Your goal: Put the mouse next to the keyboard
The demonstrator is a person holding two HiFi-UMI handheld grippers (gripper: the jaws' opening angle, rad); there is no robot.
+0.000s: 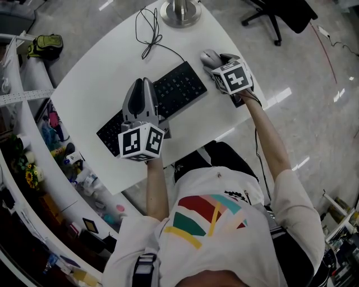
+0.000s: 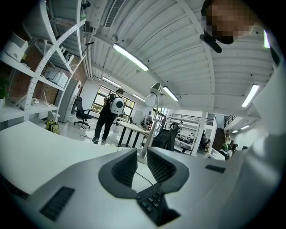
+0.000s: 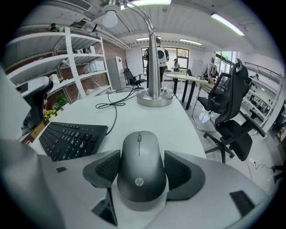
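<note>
A dark grey mouse (image 3: 139, 172) lies between the pads of my right gripper (image 3: 140, 167), and both pads press its sides. In the head view the mouse (image 1: 210, 56) is at the table's right side, just right of the black keyboard (image 1: 168, 98), with my right gripper (image 1: 219, 66) behind it. The keyboard (image 3: 71, 138) runs off to the left in the right gripper view. My left gripper (image 1: 143, 83) hovers over the middle of the keyboard, tilted upward. Its jaws are almost together with nothing held (image 2: 142, 154). A few keys (image 2: 149, 203) show beneath it.
The white table (image 1: 101, 73) is rounded, with its edge close to the mouse on the right. A lamp base (image 1: 180, 12) stands at the far end, and a black cable (image 1: 148, 33) loops from there to the keyboard. An office chair (image 1: 280, 17) is beyond the table, cluttered shelving (image 1: 33, 112) at left.
</note>
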